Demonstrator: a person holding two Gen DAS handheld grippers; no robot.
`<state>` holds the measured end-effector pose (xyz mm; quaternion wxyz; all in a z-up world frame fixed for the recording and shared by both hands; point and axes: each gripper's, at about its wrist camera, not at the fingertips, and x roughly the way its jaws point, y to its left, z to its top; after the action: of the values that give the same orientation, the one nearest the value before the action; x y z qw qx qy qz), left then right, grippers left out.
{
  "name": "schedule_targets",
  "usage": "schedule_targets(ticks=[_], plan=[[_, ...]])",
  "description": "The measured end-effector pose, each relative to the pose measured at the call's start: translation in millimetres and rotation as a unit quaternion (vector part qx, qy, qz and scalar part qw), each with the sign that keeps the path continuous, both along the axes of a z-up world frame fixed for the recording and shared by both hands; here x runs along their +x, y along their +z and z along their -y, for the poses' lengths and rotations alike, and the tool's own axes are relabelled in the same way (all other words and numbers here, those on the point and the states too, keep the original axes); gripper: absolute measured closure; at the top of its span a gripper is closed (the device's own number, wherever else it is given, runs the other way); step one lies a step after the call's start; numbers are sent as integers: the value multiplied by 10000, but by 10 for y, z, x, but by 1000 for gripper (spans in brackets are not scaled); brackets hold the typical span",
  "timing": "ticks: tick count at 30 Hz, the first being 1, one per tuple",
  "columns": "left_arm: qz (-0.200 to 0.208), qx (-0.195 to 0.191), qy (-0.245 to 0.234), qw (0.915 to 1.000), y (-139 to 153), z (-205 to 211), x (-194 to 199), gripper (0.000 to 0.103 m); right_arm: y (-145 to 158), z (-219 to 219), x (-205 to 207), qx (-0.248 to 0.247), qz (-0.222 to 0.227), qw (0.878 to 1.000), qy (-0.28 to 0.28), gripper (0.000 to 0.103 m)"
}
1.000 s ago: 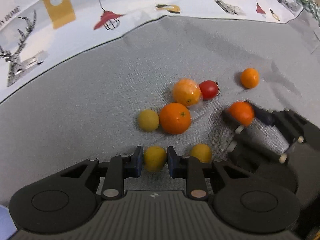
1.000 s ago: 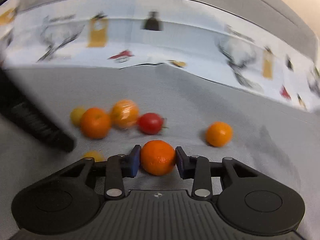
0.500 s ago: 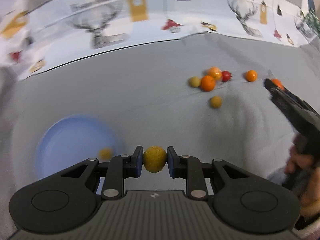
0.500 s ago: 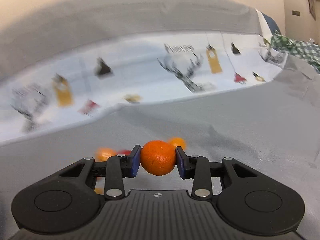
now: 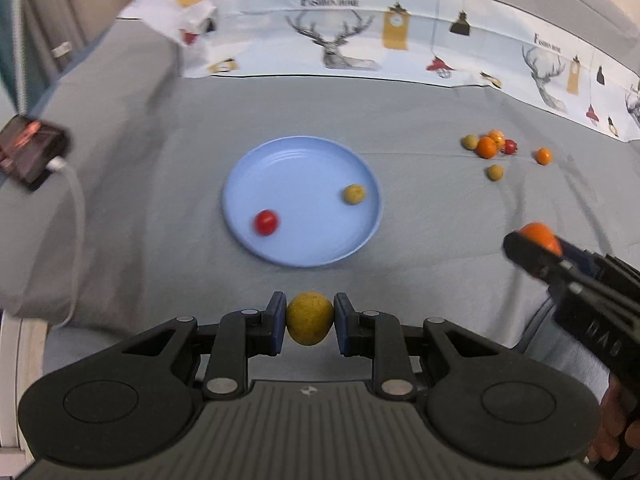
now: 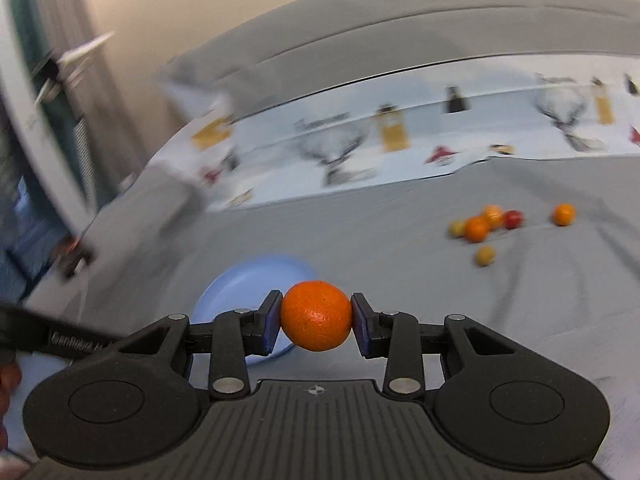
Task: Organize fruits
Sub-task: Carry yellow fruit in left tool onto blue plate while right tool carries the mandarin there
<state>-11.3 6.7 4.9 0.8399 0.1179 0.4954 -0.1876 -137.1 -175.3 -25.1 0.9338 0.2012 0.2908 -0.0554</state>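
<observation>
My left gripper [image 5: 310,324] is shut on a yellow fruit [image 5: 309,323], held above the grey cloth just short of the blue plate [image 5: 304,168]. The plate holds a red tomato [image 5: 266,222] and a yellow fruit [image 5: 354,194]. My right gripper [image 6: 316,322] is shut on an orange mandarin [image 6: 316,321]; it also shows in the left wrist view [image 5: 536,242] to the right of the plate. In the right wrist view the plate [image 6: 256,280] lies just beyond and left of the mandarin. Several loose fruits [image 5: 492,146] lie at the far right.
A phone [image 5: 28,152] with a white cable lies at the left on a grey cushion. A printed cloth with deer [image 5: 348,44] runs along the back. A lone mandarin [image 5: 543,156] and a yellow fruit [image 5: 495,172] lie beside the fruit cluster.
Both grippers have lifted their fruits off the cloth and swung left from the fruit cluster toward the blue plate, which now lies centred ahead of the left gripper.
</observation>
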Motion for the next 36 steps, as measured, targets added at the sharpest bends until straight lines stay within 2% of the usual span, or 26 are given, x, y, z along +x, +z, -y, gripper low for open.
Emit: schedule_targets(ticks=[6,12,24,36], plan=[[185,-223,269,9992,24,-411,-206,75,118,-591,-46,-290,-272,9973,619,64],[265,-516,355,9977,82,-603,-250,75,278,-940,-106,-920,-175,9920,844,64],[315,-722,369,9962,103,-714,-272,75,368,-1134,-106,-1328,-189,9862,971,65],[290,-714,375,9963,92,-699,-244,75,339,-1127,-74,-1328,-242,9860,982,64]])
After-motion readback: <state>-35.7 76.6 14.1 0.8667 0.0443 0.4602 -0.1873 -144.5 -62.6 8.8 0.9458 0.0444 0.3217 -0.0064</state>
